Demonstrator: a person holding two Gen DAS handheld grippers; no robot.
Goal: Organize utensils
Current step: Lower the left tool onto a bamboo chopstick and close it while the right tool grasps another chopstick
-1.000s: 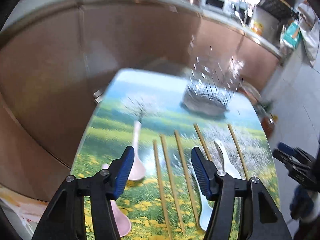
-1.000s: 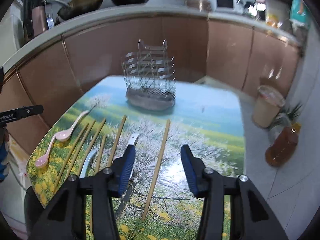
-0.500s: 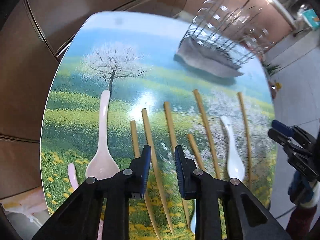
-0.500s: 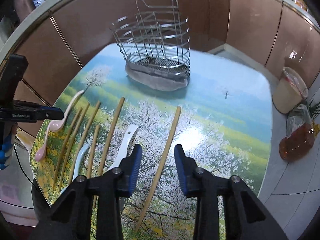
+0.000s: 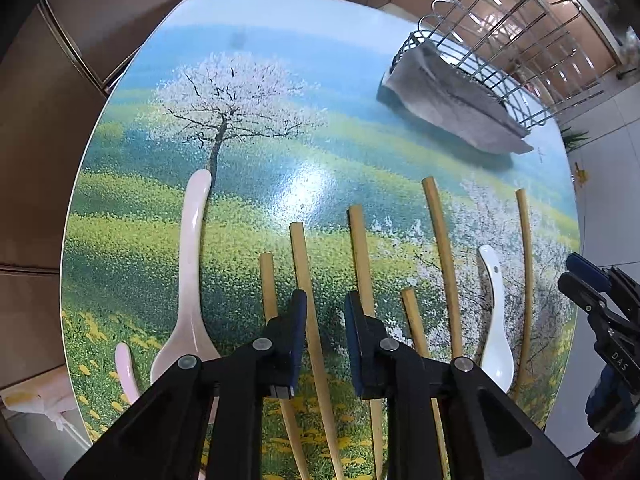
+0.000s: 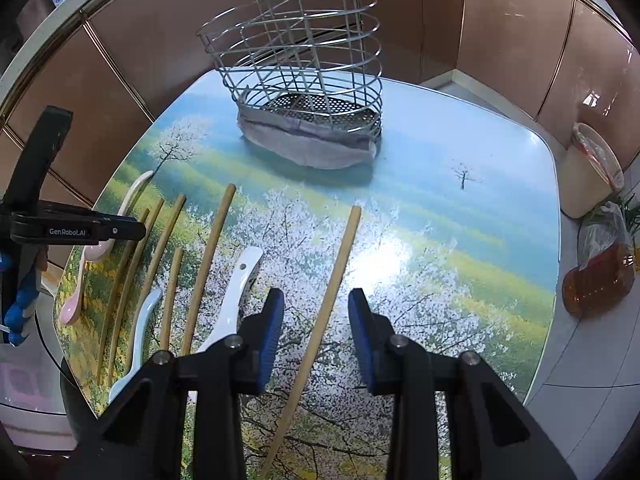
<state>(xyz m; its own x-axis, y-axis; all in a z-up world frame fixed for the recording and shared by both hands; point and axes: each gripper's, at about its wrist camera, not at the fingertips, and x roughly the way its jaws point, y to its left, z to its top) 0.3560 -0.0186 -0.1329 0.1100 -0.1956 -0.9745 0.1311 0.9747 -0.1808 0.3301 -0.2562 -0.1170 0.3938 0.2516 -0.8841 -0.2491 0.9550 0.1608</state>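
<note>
At nine o'clock on the table [image 5: 120,128], a pink spoon [image 5: 192,264] lies with its handle toward the printed tree; a second pink handle [image 5: 126,364] shows just beside it at the near edge. Right of these lie the chopsticks, side by side; the left tool [image 5: 325,336] hangs over one chopstick [image 5: 310,300], its jaws narrow and closing, the stick between the pads but not visibly pressed yet. To do this well I judge the pads should meet the stick squarely across its width, low to the table, so it does not roll out or drag the neighbouring stick [image 5: 269,284] along. Further right lies a white spoon [image 5: 494,320], then the last chopstick [image 6: 332,300], well apart from the others; the right tool [image 6: 316,334] straddles it, jaws fairly narrow with clear gaps on both sides, holding nothing. At twelve to one o'clock stands the empty wire basket [image 6: 296,64] on a grey cloth [image 6: 308,148]; both sticks should go in upright, one tool at a time.
</note>
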